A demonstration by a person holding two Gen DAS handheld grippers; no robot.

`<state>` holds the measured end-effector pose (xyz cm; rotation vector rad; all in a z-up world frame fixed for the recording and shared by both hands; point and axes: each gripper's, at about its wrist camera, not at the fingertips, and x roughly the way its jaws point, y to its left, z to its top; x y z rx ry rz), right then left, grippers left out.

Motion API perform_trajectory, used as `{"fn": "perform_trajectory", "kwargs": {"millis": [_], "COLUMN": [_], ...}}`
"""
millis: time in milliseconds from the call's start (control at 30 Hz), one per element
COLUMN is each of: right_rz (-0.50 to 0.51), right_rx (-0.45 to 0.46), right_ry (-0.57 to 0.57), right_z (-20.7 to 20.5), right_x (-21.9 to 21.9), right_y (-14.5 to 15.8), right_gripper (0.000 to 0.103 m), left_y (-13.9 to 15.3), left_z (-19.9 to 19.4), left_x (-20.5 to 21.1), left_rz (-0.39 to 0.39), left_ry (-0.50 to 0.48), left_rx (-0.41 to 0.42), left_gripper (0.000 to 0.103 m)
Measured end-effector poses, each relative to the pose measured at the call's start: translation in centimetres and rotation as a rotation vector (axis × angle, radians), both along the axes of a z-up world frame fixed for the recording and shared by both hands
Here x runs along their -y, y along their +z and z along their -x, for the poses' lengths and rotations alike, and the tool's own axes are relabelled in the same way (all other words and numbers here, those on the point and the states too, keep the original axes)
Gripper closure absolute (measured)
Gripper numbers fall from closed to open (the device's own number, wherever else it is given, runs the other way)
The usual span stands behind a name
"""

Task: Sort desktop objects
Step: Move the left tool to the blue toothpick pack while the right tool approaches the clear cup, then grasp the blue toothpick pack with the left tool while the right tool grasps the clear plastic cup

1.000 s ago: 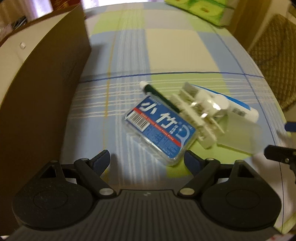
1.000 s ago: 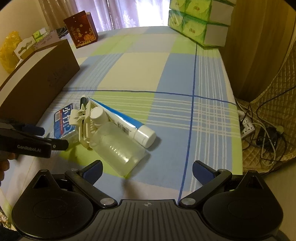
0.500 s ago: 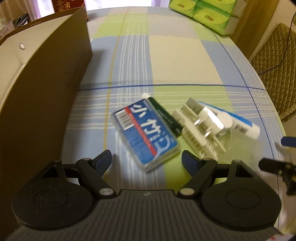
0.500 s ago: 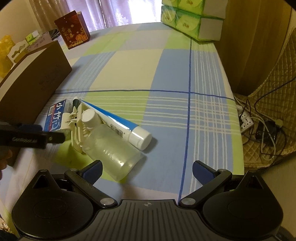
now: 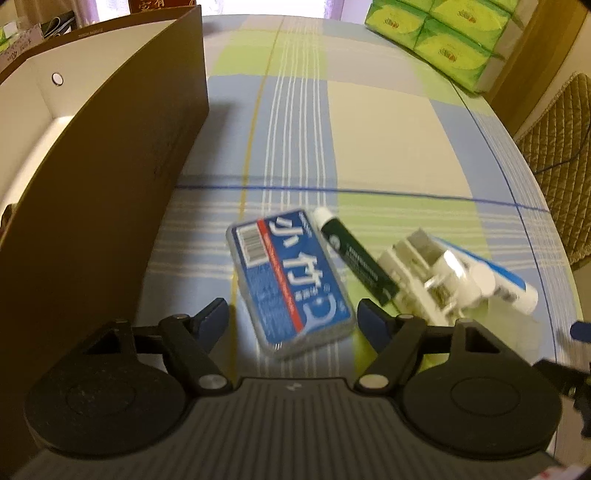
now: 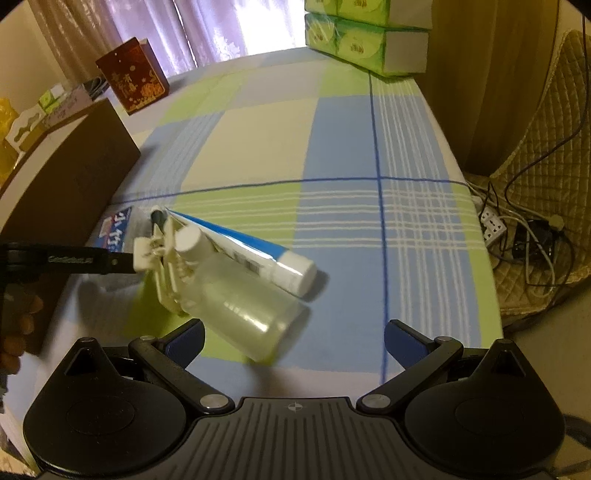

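Note:
A blue-labelled clear floss box (image 5: 291,277) lies on the checked cloth, its near end between the open fingers of my left gripper (image 5: 293,319). Right of it lie a dark green tube (image 5: 354,258), white clips (image 5: 421,273), a clear bottle with a white cap (image 6: 236,299) and a blue-and-white toothpaste tube (image 6: 258,254). My right gripper (image 6: 293,338) is open, its left finger beside the bottle's base. The left gripper's finger (image 6: 85,260) shows in the right wrist view, touching the clips.
A large brown cardboard box (image 5: 92,177) with a white inside stands at the left. Green tissue packs (image 6: 365,33) sit at the far edge, a red gift bag (image 6: 135,77) at the back left. Cables and a power strip (image 6: 495,229) lie off the right edge.
My left gripper has moved in and leftward, so the floss box now lies between its fingers. My right gripper has come nearer to the clear bottle.

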<state>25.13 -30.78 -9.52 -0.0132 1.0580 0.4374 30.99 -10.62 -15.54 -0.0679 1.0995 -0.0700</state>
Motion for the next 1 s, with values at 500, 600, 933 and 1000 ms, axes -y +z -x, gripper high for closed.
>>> {"fn": "perform_trajectory", "kwargs": {"millis": [500,600,933,1000], "right_rz": [-0.011,-0.013,0.083,0.087], "right_rx": [0.024,0.017,0.021,-0.001], "right_ry": [-0.141,-0.177,-0.091,-0.069], "right_z": [-0.3,-0.7,-0.4,-0.1], "right_x": [-3.3,-4.0,-5.2,-4.5], "right_y": [0.0,-0.4,-0.9,-0.8], "right_gripper": [0.002,0.003,0.023,0.023], "left_y": [-0.2,-0.1,0.2,0.2], "left_z": [2.0,3.1,3.9,3.7], "left_x": [0.3,0.0,-1.1,-1.1], "left_rz": [-0.020,-0.016,-0.011,-0.003], "left_ry": [-0.135,-0.143,-0.141,-0.134], "left_rx": [-0.034,-0.048,-0.063,-0.061], "left_gripper": [0.049,0.049,0.049,0.048]}}
